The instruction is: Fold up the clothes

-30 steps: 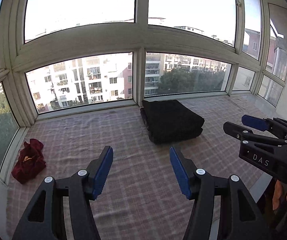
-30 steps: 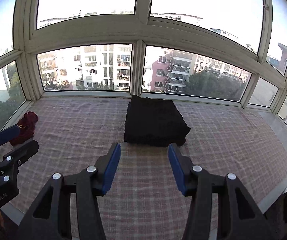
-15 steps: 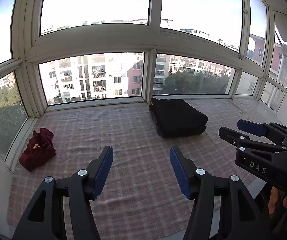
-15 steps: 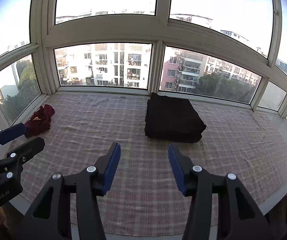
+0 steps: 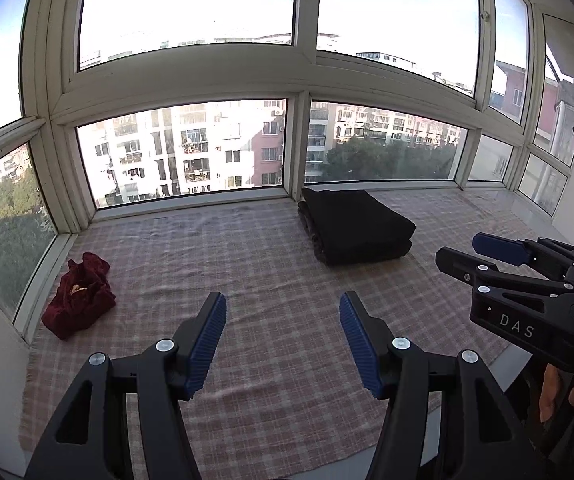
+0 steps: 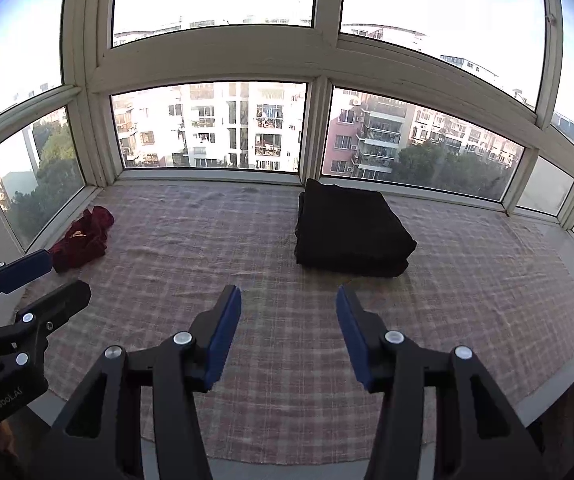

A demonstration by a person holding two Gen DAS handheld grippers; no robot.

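Observation:
A folded black garment [image 5: 357, 226] lies on the checked cloth near the window, right of centre; it also shows in the right wrist view [image 6: 349, 230]. A crumpled dark red garment [image 5: 81, 296] lies at the far left edge by the side window, and shows in the right wrist view [image 6: 83, 238]. My left gripper [image 5: 283, 340] is open and empty, held above the front part of the cloth. My right gripper [image 6: 289, 332] is open and empty, held over the front edge. Each gripper shows in the other's view, the right one [image 5: 471, 250] and the left one [image 6: 53, 276].
A pink checked cloth [image 5: 271, 280] covers the bay window seat. Window frames [image 5: 299, 148] close the seat at the back and both sides. A bare pale ledge [image 6: 567, 248] runs along the right end. The seat's front edge [image 6: 327, 464] is just below the grippers.
Both grippers have pulled back and up from the black garment, so more of the cloth and the red garment come into view. Both stay open.

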